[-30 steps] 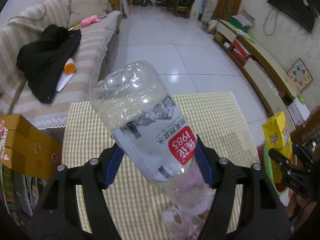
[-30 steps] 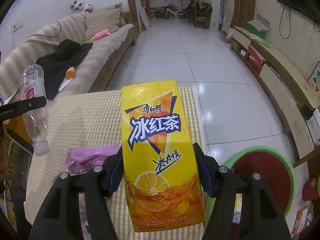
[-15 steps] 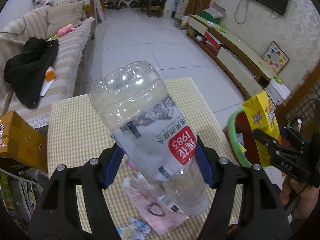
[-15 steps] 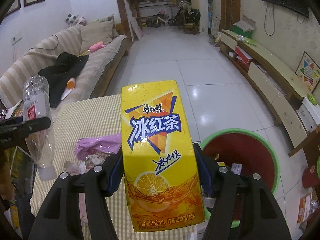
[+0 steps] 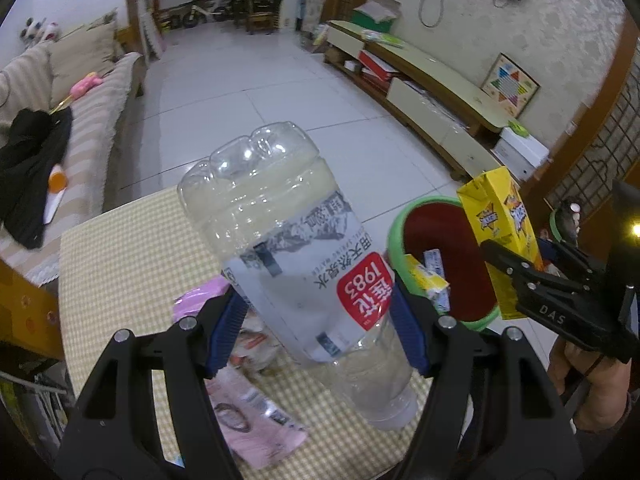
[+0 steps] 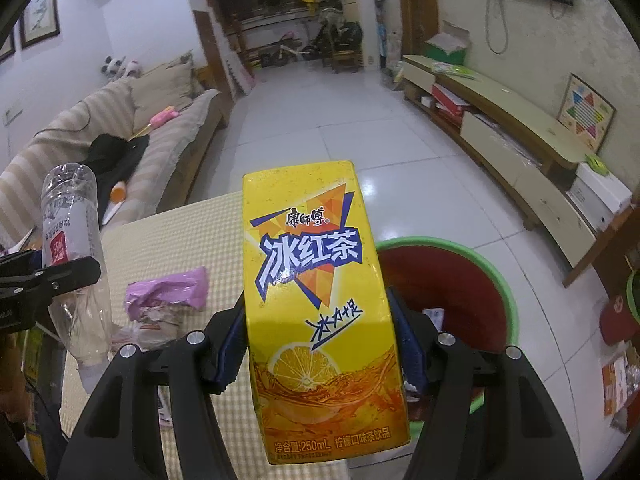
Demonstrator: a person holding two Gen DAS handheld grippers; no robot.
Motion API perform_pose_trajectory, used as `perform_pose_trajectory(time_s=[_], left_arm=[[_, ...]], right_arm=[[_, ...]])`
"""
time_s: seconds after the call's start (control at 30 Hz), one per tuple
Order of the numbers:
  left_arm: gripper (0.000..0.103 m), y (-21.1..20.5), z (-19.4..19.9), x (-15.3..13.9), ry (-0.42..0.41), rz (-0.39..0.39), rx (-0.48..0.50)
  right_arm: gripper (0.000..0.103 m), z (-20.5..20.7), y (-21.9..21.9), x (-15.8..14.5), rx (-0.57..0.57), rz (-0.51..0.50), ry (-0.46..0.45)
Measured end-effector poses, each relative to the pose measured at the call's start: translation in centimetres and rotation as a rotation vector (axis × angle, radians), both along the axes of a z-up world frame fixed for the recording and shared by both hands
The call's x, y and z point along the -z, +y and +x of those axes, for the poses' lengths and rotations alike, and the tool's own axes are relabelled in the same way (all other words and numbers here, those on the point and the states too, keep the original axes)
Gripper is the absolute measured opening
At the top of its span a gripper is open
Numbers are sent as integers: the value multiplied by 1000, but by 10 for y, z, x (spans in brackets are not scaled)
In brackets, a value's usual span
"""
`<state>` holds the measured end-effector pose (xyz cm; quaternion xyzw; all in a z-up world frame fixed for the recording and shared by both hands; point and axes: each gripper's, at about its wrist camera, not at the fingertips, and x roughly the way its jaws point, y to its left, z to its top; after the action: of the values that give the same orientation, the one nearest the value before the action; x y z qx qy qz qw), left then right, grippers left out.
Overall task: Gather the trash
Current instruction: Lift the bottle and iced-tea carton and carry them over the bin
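A: What does the left gripper point(image 5: 320, 328) have between its jaws?

B: A clear plastic bottle point(image 5: 296, 264) with a white and red label, clamped across its middle by the blue pads point(image 5: 228, 330). It fills the centre of the left wrist view, base tilted to the upper left, cap end down at the lower right.

A: And the right gripper point(image 6: 320, 344)?

B: Its jaws are closed on a yellow iced tea carton point(image 6: 320, 304), standing upright in the middle of the right wrist view, gripped at its lower half.

A: Where is the bin?

B: A red bucket with a green rim point(image 6: 496, 280) sits on the floor, right of centre in the right wrist view, partly behind the carton. A few small cartons lie inside it point(image 5: 428, 280).

A: Anything left on the table?

B: Yes. On the checked tablecloth point(image 6: 176, 240) lies a crumpled purple wrapper point(image 6: 168, 292) left of the carton, with other scraps just below it. In the left wrist view a pink printed packet point(image 5: 256, 420) lies at the lower centre under the bottle.

A: Do the grippers see each other?

B: Yes, the bottle appears at the left edge of the right view and the carton at the right edge of the left view.
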<state>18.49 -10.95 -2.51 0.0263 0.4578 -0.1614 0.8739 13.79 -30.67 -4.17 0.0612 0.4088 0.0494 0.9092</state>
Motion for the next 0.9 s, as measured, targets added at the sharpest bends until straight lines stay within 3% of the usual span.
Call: perform_pose_trajectory(time_s=[0.5, 0.9], left_arm=[[65, -110, 35, 37, 47, -60, 159], [66, -173, 51, 75, 72, -41, 267]], right_arm=[[62, -1, -108, 32, 188, 56, 32], [62, 21, -138, 58, 219, 103, 57]])
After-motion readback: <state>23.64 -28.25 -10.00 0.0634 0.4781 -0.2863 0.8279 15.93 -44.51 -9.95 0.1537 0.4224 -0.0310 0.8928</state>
